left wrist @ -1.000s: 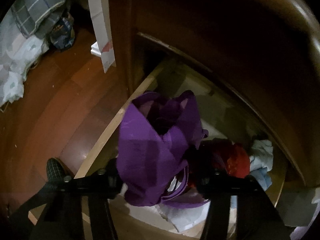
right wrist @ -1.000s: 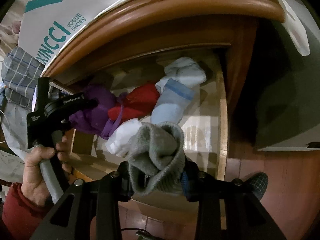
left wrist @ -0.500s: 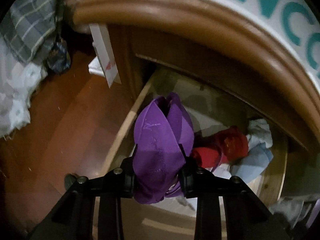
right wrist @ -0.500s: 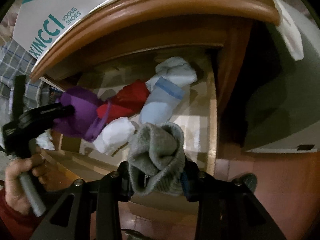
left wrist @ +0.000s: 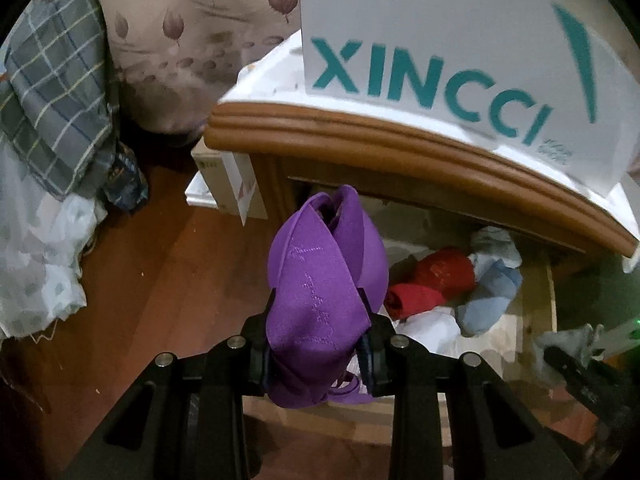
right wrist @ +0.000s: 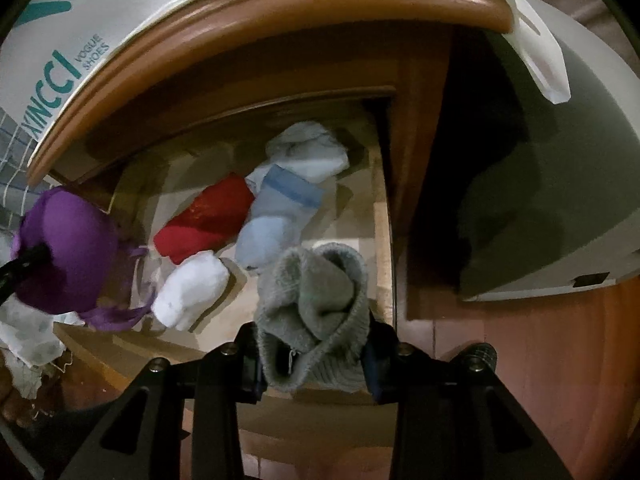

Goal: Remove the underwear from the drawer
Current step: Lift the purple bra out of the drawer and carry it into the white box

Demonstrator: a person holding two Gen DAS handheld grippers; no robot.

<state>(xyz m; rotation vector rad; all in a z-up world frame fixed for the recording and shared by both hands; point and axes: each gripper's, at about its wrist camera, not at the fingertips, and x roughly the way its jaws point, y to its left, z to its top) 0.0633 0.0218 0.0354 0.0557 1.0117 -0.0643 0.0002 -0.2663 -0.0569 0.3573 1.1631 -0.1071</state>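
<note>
Left wrist: open drawer (left wrist: 540,300) holds red roll (left wrist: 432,280), pale blue bundles (left wrist: 486,300), white piece. Purple underwear (left wrist: 324,300), smooth, stitched band, held above drawer's left front; left gripper (left wrist: 318,354) jaws clamped on it.

Right wrist: same drawer (right wrist: 382,240) contents. Right gripper (right wrist: 316,356) jaws clamped on grey ribbed sock (right wrist: 316,304), over drawer front.

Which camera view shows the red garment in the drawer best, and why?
The right wrist view: the red garment lies whole and near the middle of the drawer. In the left wrist view it is smaller, off to the side, beside the purple garment.
</note>
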